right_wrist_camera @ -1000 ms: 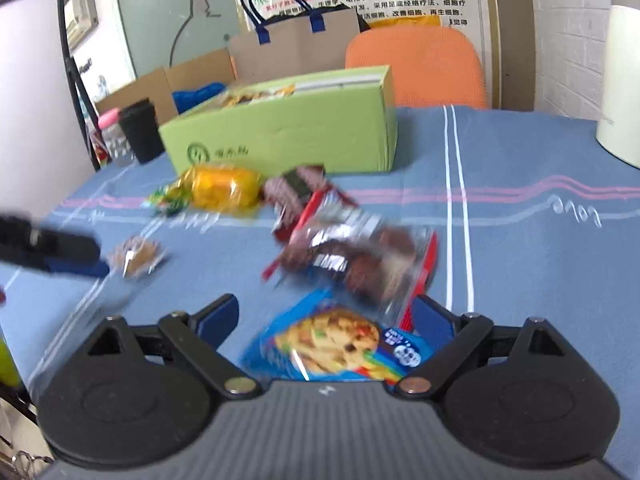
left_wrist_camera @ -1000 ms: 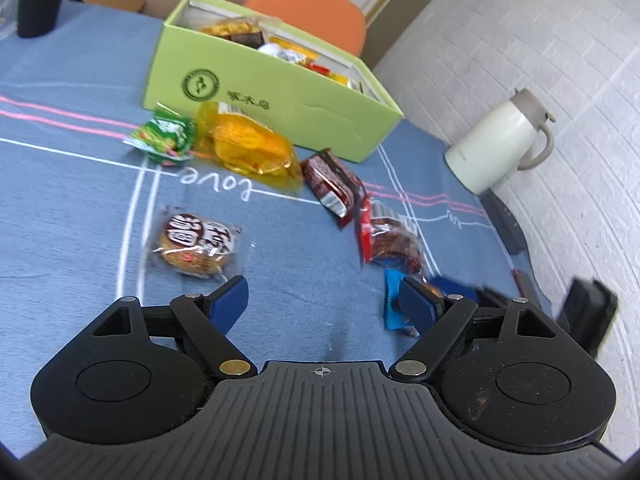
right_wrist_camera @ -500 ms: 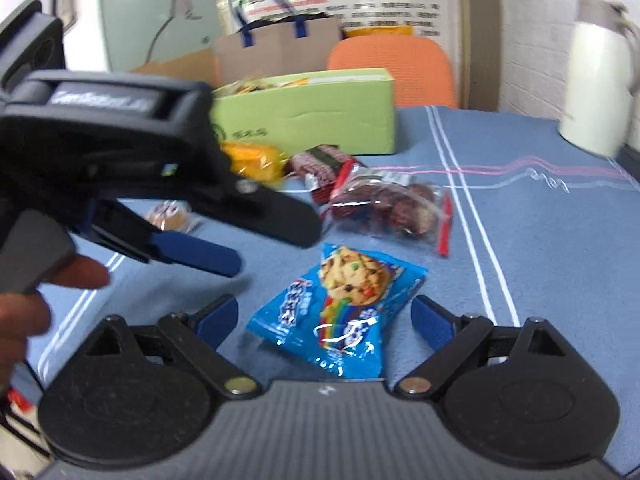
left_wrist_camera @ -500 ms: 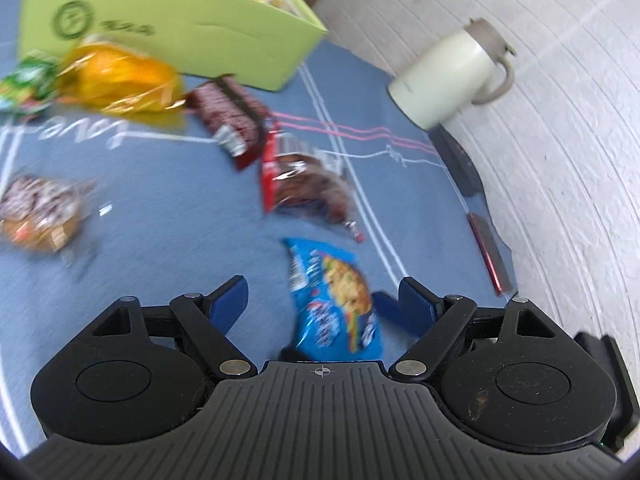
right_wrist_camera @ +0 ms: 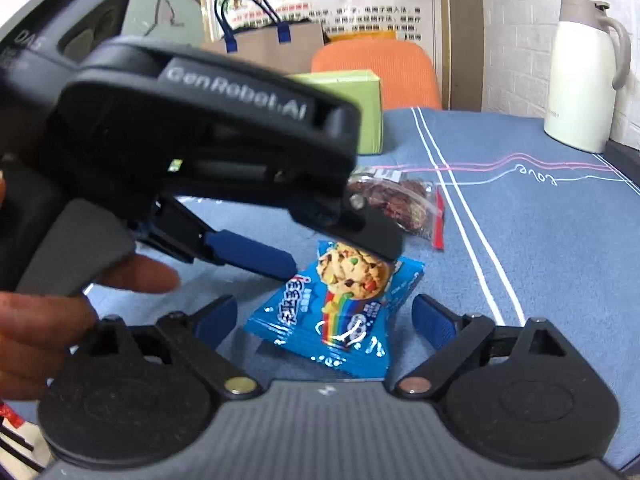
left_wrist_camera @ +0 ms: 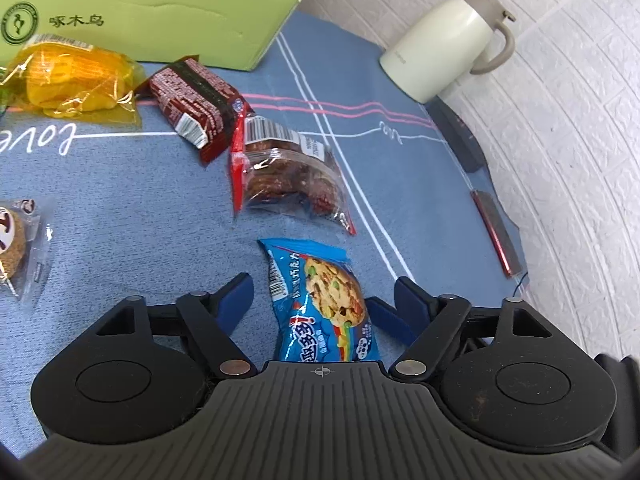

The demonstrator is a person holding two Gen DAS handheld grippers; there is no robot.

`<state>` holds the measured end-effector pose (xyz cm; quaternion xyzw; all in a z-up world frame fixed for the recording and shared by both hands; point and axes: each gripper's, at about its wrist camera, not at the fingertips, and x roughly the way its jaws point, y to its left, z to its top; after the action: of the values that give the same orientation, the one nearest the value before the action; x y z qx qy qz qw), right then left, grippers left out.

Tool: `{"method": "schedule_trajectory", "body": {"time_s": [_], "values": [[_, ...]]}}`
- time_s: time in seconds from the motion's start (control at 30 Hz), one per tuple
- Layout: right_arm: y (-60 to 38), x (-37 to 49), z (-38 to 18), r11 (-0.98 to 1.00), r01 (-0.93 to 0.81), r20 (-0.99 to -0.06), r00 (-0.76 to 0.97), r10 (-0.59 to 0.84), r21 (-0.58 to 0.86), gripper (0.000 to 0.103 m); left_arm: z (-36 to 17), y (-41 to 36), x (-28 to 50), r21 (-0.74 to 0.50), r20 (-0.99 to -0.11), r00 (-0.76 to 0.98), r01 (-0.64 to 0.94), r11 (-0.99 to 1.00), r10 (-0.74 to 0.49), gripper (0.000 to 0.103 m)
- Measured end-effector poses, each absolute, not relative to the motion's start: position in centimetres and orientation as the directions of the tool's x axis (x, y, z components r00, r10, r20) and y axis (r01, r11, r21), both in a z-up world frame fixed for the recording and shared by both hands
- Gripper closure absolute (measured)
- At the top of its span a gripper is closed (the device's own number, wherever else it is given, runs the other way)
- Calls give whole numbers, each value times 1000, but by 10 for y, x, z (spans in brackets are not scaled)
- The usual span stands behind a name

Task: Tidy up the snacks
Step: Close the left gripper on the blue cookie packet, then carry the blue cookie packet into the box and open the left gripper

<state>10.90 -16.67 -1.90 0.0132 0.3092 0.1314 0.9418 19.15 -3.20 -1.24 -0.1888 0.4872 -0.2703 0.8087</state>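
Swinging over from the sesame-cake side of the surface, the left tool (left_wrist_camera: pixel 322 300) now straddles the blue cookie packet (left_wrist_camera: pixel 320 300), and its jaws have just been closing: they stand about three-quarters apart, one on each flank of the packet, not yet pressing it. From the right wrist view the right tool (right_wrist_camera: pixel 324 316) hangs wide open and empty at 6 o'clock of the same packet, which lies flat on the blue cloth surface (left_wrist_camera: pixel 120 200), shiny, crinkled, printed with a chip cookie and a rainbow. Outward at 12 o'clock lies a clear red-edged bag of dark dried fruit (left_wrist_camera: pixel 288 176), then at 11 o'clock a dark red wrapper (left_wrist_camera: pixel 196 100) and a yellow cellophane pack (left_wrist_camera: pixel 72 80), with a sesame cake (left_wrist_camera: pixel 16 240) at 9 o'clock. Behind them the green box (left_wrist_camera: pixel 140 12) already holds some snacks; I judge the job partly done, five packets in view still loose.
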Motion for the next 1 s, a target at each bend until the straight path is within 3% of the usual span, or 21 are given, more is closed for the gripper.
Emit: {"method": "schedule_trajectory", "body": {"time_s": [0.07,0.3,0.4,0.43,0.5,0.7,1.0], "values": [[-169,103,-13,961,-258,-539,797,272,103,10,-11,-32,189,-570,-681,381,261,779,-625,41],[-166,115,-24,959,-266,-572,773,275,101,9,-13,-37,179,-533,-686,391,303,790,-614,50],[-158,114,-24,950,-304,-558,777,290,69,19,-16,-39,173,-511,-692,404,310,802,-598,82],[-157,112,-22,944,-321,-555,772,311,83,21,-15,-37,170,-506,-693,424,292,812,-583,83],[-157,113,-13,929,-354,-536,766,355,109,22,-6,-31,165,-495,-690,461,263,828,-559,83],[-135,144,33,916,-402,-457,817,351,-16,17,39,-8,184,-530,-598,553,270,804,-580,82],[-113,292,87,876,-481,-384,816,432,-37,17,101,19,311,-490,-540,682,221,843,-493,79]]}}
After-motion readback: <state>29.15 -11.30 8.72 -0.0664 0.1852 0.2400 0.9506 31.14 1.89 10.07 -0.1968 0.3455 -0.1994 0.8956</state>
